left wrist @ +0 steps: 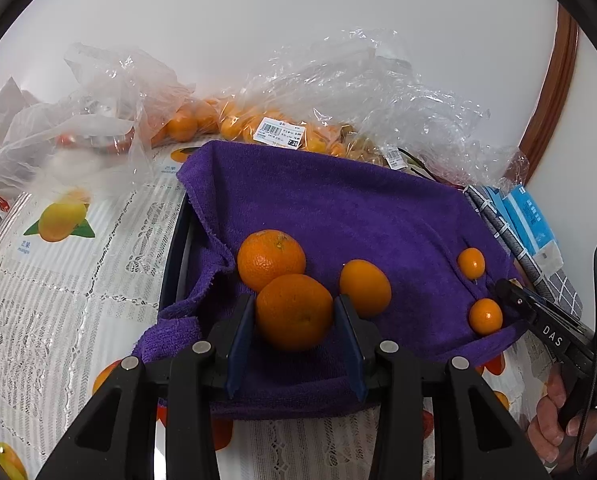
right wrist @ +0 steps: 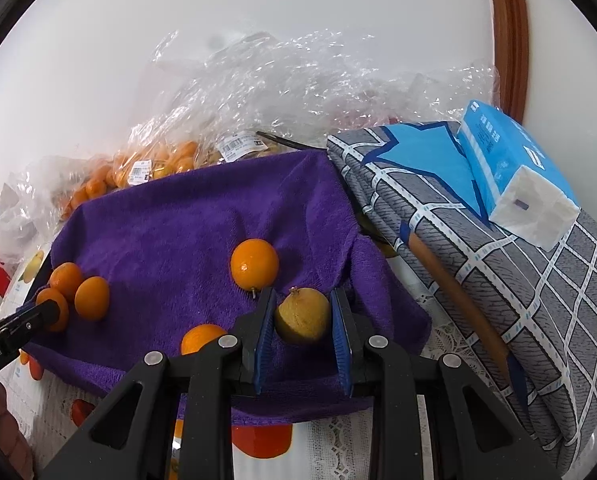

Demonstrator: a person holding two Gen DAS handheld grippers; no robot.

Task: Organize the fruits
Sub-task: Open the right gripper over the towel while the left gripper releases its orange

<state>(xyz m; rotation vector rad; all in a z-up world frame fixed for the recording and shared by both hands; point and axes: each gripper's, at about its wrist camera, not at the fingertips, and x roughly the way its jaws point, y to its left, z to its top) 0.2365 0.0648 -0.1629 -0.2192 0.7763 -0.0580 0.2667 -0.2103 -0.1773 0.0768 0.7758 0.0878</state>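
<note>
The left tongs [left wrist: 294, 320] squeeze a big orange [left wrist: 294, 312] that sits on the purple towel [left wrist: 338, 208]. The right tongs [right wrist: 303, 314] pinch a small yellow fruit [right wrist: 303, 315] near the towel's right edge. More oranges lie loose on the towel, and bags of fruit [left wrist: 274, 120] wait behind it on the worktop [left wrist: 58, 280].

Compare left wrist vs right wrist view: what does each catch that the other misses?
Left wrist only: the left hand-held gripper shut on a large orange, and a mango-print tablecloth left of the towel.

Right wrist only: the right hand-held gripper shut on a yellowish fruit, which the left view does not show clearly, and the whole tissue pack on grey patterned fabric.

Both: the purple towel with loose oranges, and clear bags of oranges behind.
</note>
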